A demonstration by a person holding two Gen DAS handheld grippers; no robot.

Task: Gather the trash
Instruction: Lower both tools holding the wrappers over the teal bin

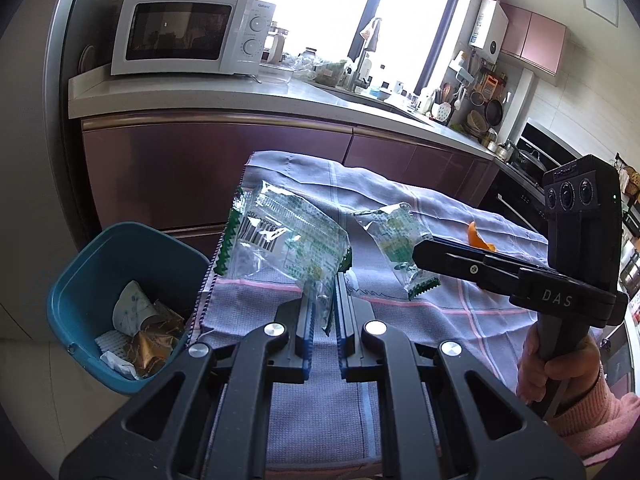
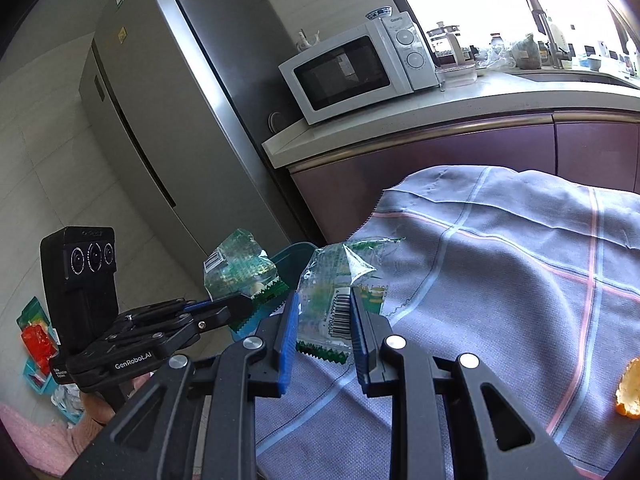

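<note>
Above the cloth (image 1: 400, 216), both grippers tilted downward, wrappers clamped.

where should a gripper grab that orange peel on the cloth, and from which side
Pinch the orange peel across its raised curled edge, coming down from above. It lies alone on the checked cloth, curved like a small cup, so the thin rim stands clear of the fabric. Both grippers already hold wrappers, so one would have to be emptied first.

Two crumpled clear plastic wrappers with green print, one (image 1: 280, 240) and the other (image 2: 340, 292), are each held upright above the cloth. Blue plastic bin (image 1: 92, 280) holds crumpled paper trash. Orange peel piece (image 2: 630, 388) lies on the cloth.
</note>
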